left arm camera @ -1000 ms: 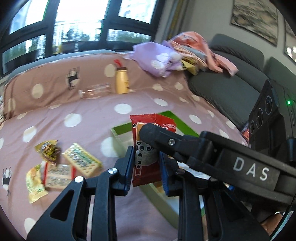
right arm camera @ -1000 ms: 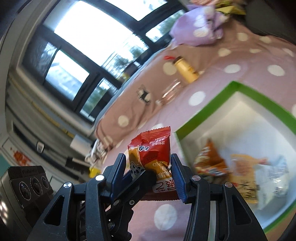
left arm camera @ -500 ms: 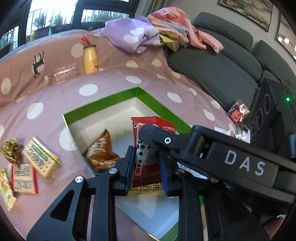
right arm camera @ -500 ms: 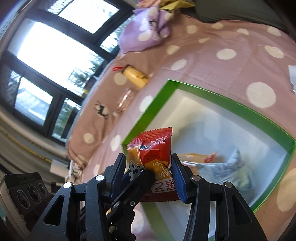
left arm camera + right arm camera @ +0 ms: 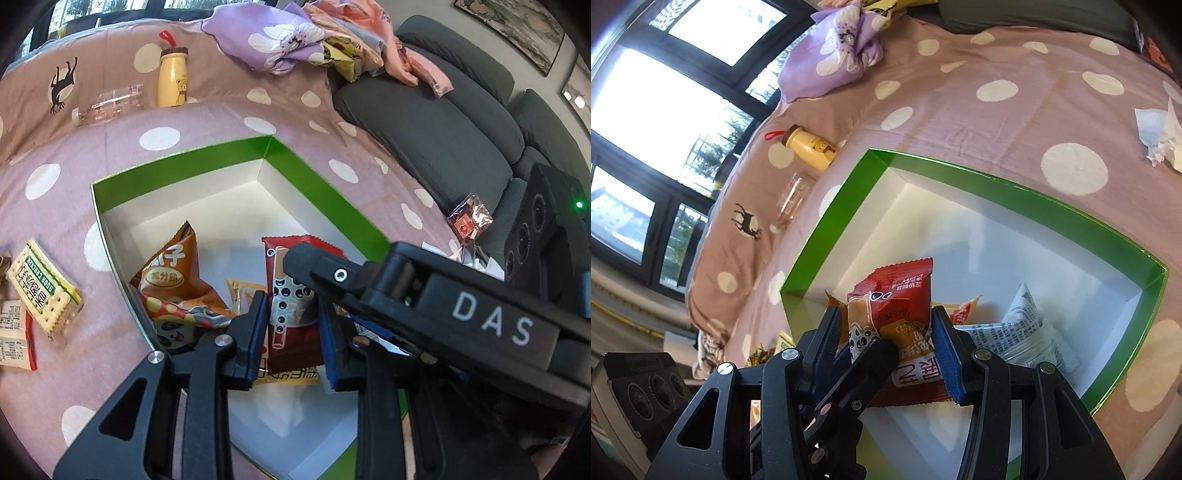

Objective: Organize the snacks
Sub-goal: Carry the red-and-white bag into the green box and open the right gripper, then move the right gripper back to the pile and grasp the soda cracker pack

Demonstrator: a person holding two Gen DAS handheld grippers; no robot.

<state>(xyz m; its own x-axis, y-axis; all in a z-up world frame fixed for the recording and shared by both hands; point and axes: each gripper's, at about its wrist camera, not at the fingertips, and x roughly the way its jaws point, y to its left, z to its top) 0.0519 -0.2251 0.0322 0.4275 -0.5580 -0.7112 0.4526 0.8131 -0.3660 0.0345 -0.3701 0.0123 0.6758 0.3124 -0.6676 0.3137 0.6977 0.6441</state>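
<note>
Both grippers are clamped on one red milk-tea snack packet [image 5: 291, 295] — the left gripper [image 5: 291, 325] pinching its lower half, the right gripper [image 5: 886, 332] squeezing it across its width; it hangs over the green-rimmed white box [image 5: 207, 158], just above an orange snack bag [image 5: 173, 280] and a white printed packet [image 5: 1023, 332] lying inside. The packet looks light, crinkly and air-filled, probably slippery; its flat crimped edges likely offer the surest hold — the puffed middle may slide or burst; loose cracker packs [image 5: 40, 291] wait on the polka-dot cloth [image 5: 159, 138].
</note>
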